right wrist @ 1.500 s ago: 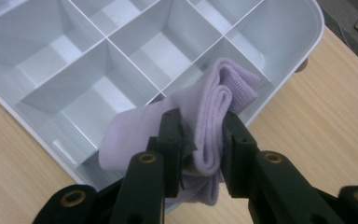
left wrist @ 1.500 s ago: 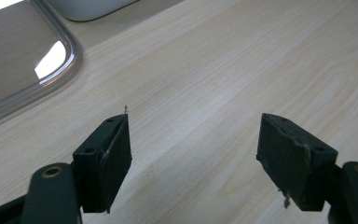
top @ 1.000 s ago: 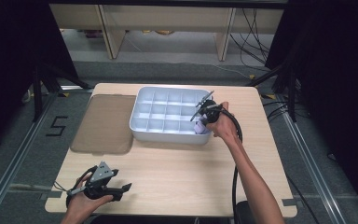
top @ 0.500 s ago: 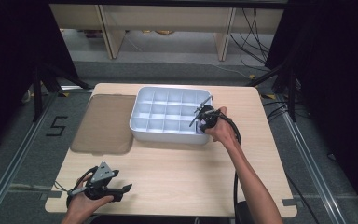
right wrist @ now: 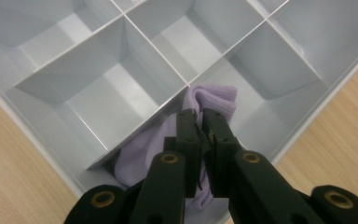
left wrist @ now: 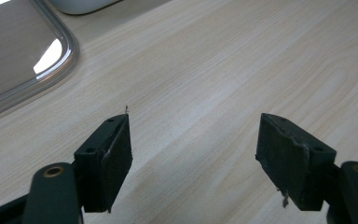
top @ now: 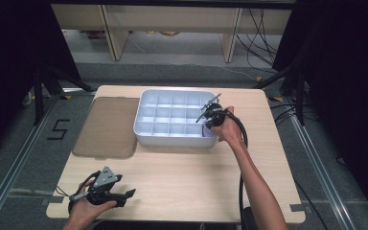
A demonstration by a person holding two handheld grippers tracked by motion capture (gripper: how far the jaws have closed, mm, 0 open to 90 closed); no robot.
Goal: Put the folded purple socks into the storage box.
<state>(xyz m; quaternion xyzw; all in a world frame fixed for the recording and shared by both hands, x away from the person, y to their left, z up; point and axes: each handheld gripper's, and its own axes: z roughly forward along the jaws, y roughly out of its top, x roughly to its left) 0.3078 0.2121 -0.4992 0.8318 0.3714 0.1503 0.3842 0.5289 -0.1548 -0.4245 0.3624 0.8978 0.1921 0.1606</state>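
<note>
Lilac cloth [right wrist: 214, 100] bunched in near-right corner compartment of white divided tray [top: 172, 103], draped against divider. Right gripper [right wrist: 202, 116] pinches cloth, jaws closed tight on fabric; in high view right gripper [top: 210, 111] sits over tray's right end. Tray stands at rear centre of wooden surface [top: 182, 182]. Smoky clear lid [top: 106, 127] lies flat just left of tray. Left gripper [left wrist: 193, 140] at front-left, jaws wide apart, holding nothing, just above bare surface; lid corner [left wrist: 23, 51] ahead.
</note>
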